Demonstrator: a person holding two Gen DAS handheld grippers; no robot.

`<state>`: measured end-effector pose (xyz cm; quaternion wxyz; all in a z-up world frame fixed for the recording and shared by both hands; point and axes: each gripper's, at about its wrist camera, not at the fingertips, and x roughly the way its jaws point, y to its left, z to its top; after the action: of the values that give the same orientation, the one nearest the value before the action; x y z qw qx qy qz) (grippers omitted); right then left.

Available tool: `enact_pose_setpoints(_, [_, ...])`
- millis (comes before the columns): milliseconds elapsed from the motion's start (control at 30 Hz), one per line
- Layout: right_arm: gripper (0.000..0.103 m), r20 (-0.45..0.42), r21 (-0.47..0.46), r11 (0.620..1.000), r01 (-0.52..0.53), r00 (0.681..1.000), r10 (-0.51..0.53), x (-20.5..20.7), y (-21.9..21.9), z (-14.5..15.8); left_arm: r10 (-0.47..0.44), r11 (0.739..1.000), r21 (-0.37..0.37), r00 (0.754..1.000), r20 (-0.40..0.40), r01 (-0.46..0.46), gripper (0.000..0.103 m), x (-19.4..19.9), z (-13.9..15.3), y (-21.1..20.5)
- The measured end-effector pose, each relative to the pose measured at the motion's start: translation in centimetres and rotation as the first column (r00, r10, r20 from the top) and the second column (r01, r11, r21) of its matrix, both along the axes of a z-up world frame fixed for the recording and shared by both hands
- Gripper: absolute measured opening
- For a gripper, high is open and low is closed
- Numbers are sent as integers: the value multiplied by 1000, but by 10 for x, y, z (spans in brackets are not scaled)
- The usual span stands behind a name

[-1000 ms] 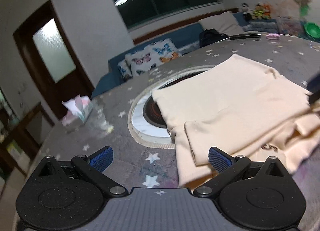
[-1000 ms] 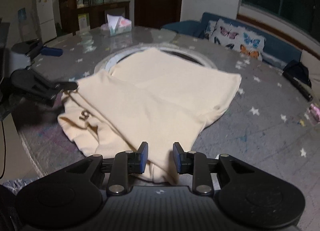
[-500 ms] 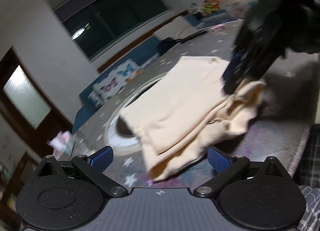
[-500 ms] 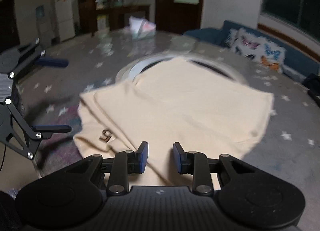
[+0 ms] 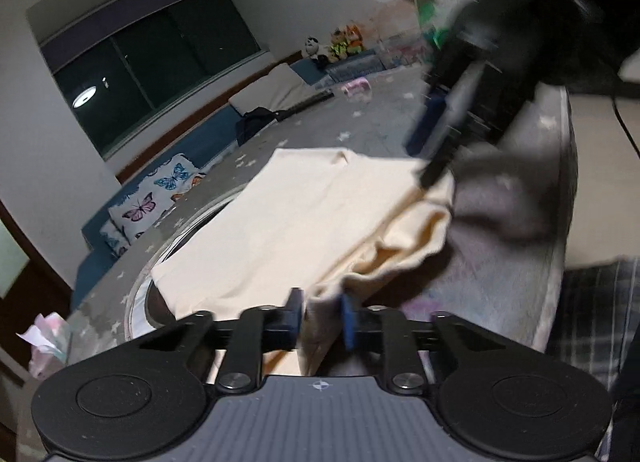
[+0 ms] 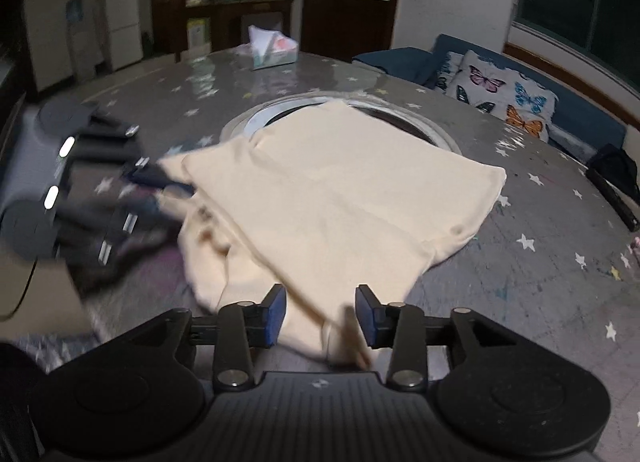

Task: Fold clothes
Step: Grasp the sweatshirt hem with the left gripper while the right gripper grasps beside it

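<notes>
A cream garment (image 6: 340, 198), partly folded, lies on the round grey star-patterned table (image 6: 520, 282); it also shows in the left wrist view (image 5: 304, 218). My left gripper (image 5: 322, 320) has closed on a bunched near edge of the garment. From the right wrist view it shows blurred at the garment's left corner (image 6: 160, 182). My right gripper (image 6: 321, 316) is partly open with the garment's near edge lying between its fingers. It appears blurred in the left wrist view (image 5: 440, 142) over the garment's far corner.
A round glass inset (image 6: 256, 122) sits mid-table under the garment. A tissue box (image 6: 272, 50) stands at the far side. A dark stick (image 6: 612, 198) lies at the right edge. A sofa with butterfly cushions (image 6: 504, 98) is behind the table.
My left gripper has swung to the garment's near edge and closed on the cloth. My right gripper's fingers have opened wider. The garment's near side has bunched up.
</notes>
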<state>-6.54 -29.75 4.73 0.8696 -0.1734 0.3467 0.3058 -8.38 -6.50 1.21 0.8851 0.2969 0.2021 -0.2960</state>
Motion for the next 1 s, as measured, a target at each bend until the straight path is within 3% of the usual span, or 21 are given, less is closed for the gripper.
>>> enact_pose_setpoints(167, [60, 43, -43, 998, -56, 997, 58, -3, 10, -8, 60, 994, -92, 997, -57, -65, 11, 31, 15, 5])
enact_pose_setpoints(267, [60, 67, -69, 994, -89, 993, 93, -5, 16, -13, 96, 985, -132, 991, -97, -108, 10, 50, 18, 6])
enact_pose_setpoints(367, [52, 90, -97, 988, -120, 988, 129, -7, 22, -17, 110, 979, -155, 986, -125, -129, 11, 56, 18, 8])
enact_pose_setpoints(433, [37, 75, -90, 990, -105, 991, 112, 0, 24, -20, 104, 981, -153, 986, -127, -123, 15, 54, 17, 10])
enact_pose_setpoints(500, [21, 51, -51, 996, -79, 995, 82, 8, 19, -17, 95, 984, -140, 989, -118, -111, 15, 46, 15, 13])
enact_pose_setpoints(567, [15, 21, -1, 999, -47, 999, 47, 16, 12, -12, 88, 988, -119, 991, -98, -99, 21, 34, 12, 16])
enact_pose_setpoints(633, [13, -8, 54, 998, -16, 1000, 17, 23, 5, -6, 85, 991, -95, 994, -74, -92, 43, 22, 8, 19])
enact_pose_setpoints(667, [12, -14, 73, 997, -6, 1000, 7, 25, 2, -3, 86, 993, -81, 995, -58, -91, 45, 17, 6, 20])
enact_pose_setpoints(900, [11, -13, 136, 990, 29, 1000, -27, 32, -3, 11, 99, 994, 48, 995, -2, -99, 44, -2, -16, 24])
enact_pose_setpoints(1000, [10, -12, 149, 988, 46, 999, -45, 31, -3, 12, 113, 992, 59, 994, 6, -114, 27, 0, -19, 28])
